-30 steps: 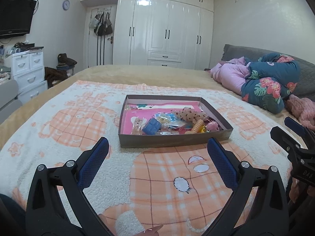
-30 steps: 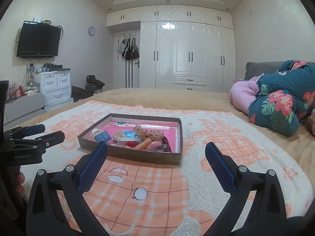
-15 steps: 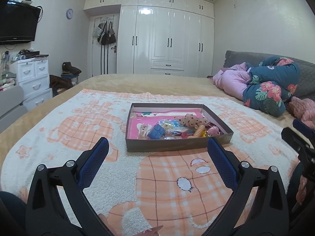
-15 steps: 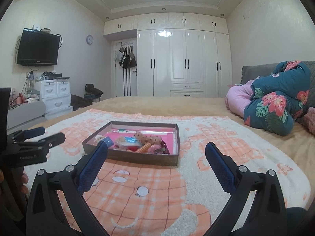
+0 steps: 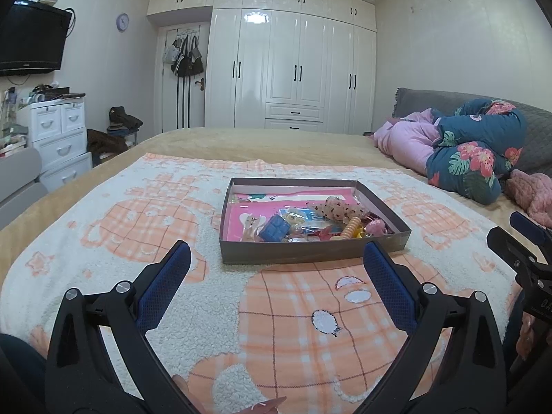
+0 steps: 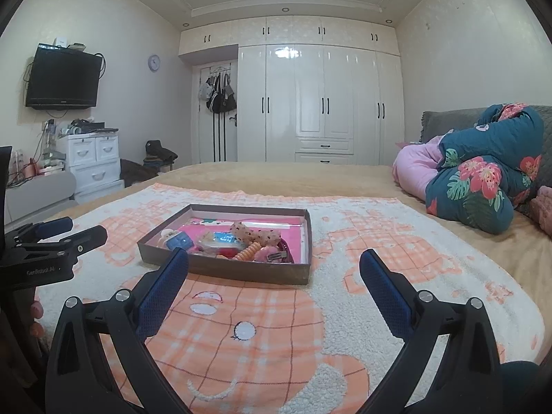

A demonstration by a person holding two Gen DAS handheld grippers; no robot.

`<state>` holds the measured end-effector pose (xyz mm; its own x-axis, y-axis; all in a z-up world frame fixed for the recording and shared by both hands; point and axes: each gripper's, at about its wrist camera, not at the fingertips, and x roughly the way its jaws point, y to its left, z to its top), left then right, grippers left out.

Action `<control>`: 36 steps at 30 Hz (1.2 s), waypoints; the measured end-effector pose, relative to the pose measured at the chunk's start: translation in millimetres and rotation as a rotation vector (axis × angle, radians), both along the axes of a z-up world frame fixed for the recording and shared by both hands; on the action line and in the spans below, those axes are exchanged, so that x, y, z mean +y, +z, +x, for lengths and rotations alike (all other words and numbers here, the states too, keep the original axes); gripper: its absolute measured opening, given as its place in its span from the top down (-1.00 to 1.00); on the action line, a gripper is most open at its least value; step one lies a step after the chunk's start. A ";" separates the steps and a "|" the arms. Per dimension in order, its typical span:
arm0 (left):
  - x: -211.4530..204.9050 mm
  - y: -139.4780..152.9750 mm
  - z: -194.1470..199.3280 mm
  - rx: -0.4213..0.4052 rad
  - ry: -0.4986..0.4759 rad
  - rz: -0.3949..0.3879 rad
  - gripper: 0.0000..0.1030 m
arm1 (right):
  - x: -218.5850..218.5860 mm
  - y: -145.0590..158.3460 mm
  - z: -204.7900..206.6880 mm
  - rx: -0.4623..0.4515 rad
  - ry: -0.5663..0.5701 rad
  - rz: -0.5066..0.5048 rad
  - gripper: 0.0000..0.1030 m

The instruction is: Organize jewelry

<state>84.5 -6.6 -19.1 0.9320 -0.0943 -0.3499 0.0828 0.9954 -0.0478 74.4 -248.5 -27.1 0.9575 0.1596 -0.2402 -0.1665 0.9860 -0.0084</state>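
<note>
A shallow brown cardboard tray (image 5: 312, 254) with a pink lining sits on the peach-and-white checked blanket (image 5: 103, 214) spread over the bed, ahead of both grippers and touched by neither. Its contents are heaped in the near right part: a blue rectangular piece (image 5: 274, 229) at the left of the heap, a spotted tan scrunchie (image 5: 336, 208) behind, an orange spiral hair tie (image 5: 351, 227) and a small pink item (image 5: 376, 225) at the near right. The far left of the lining lies bare. Smaller clear-wrapped bits in the middle are too jumbled to name.

The left gripper (image 5: 276, 258) is held wide open just short of the tray's near wall, holding nothing. The right gripper (image 6: 274, 265) is likewise spread wide and empty, with the tray (image 6: 224, 270) near its left finger.

A folded floral quilt (image 6: 483, 179) lies at the far right of the bed.
</note>
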 end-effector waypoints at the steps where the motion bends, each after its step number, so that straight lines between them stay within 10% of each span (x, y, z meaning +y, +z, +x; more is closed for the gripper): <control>1: 0.1 -0.2 0.0 -0.002 0.000 0.000 -0.78 | 0.2 -0.1 0.1 0.000 0.002 0.001 -0.88; 36: 1.3 -1.0 1.7 -0.002 0.003 -0.003 -0.78 | 2.2 -0.7 -1.2 0.008 0.010 -0.004 -0.88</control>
<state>86.2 -5.4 -20.1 0.9328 -0.0923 -0.3483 0.0797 0.9955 -0.0502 73.2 -246.3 -27.8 0.9539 0.1683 -0.2485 -0.1764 0.9843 -0.0108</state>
